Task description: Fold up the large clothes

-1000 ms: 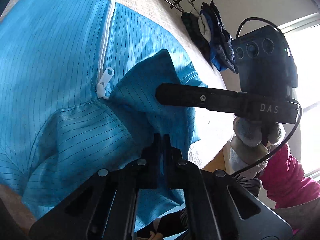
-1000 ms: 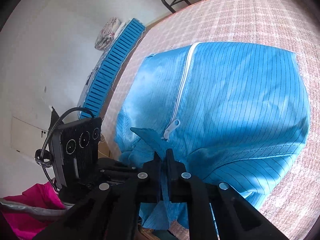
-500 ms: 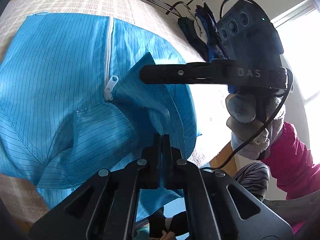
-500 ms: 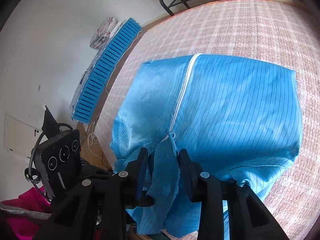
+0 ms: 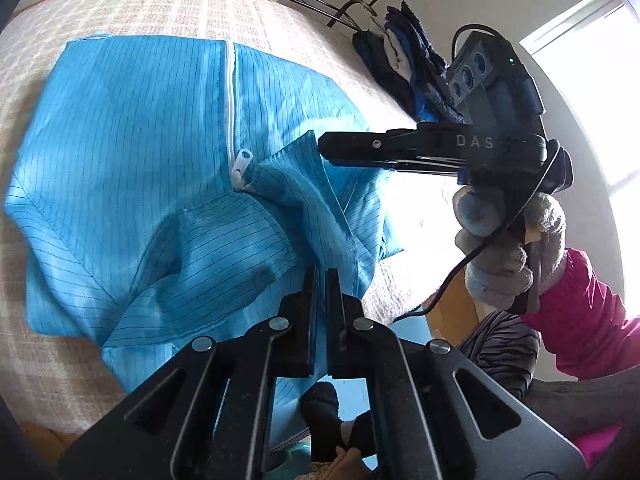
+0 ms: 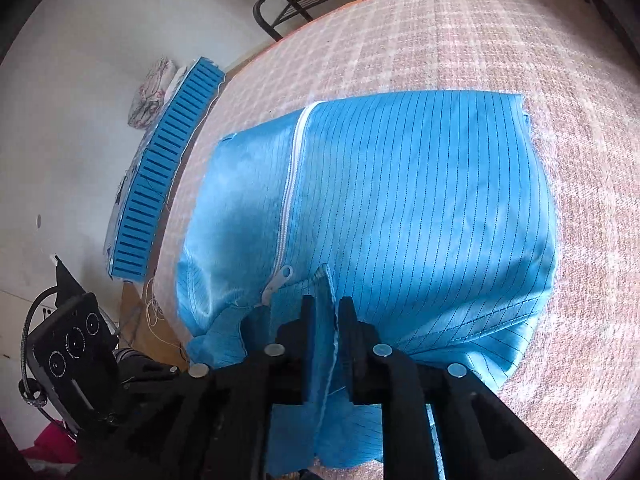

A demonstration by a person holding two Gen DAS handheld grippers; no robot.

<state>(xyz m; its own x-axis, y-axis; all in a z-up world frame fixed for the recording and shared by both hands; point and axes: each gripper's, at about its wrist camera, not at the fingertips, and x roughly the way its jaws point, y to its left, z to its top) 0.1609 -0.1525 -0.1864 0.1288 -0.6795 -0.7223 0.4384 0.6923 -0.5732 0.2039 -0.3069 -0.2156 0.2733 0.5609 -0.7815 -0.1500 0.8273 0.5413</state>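
Note:
A blue pin-striped garment (image 5: 132, 128) with a white zipper (image 6: 290, 184) lies spread on a checked pink bedcover (image 6: 480, 40). My left gripper (image 5: 320, 276) is shut on a raised fold of the garment's near edge. Its camera body (image 6: 68, 352) shows at the lower left of the right wrist view. My right gripper (image 6: 326, 308) has its jaws opening; a blue flap (image 6: 324, 280) stands loosely between them, beside the zipper pull (image 6: 276, 284). From the left wrist view, the right gripper (image 5: 326, 148) hovers side-on at the flap's tip.
A blue slatted panel (image 6: 168, 172) and a patterned cloth (image 6: 152, 92) lie along the bed's left edge by the wall. Dark clothes (image 5: 404, 64) hang at the far right. A gloved hand (image 5: 492, 264) and pink sleeve (image 5: 580, 312) hold the right gripper.
The right gripper's jaws have gone from shut to apart, with the blue flap now loose between them. The left gripper has pulled up and back, still shut on the fabric.

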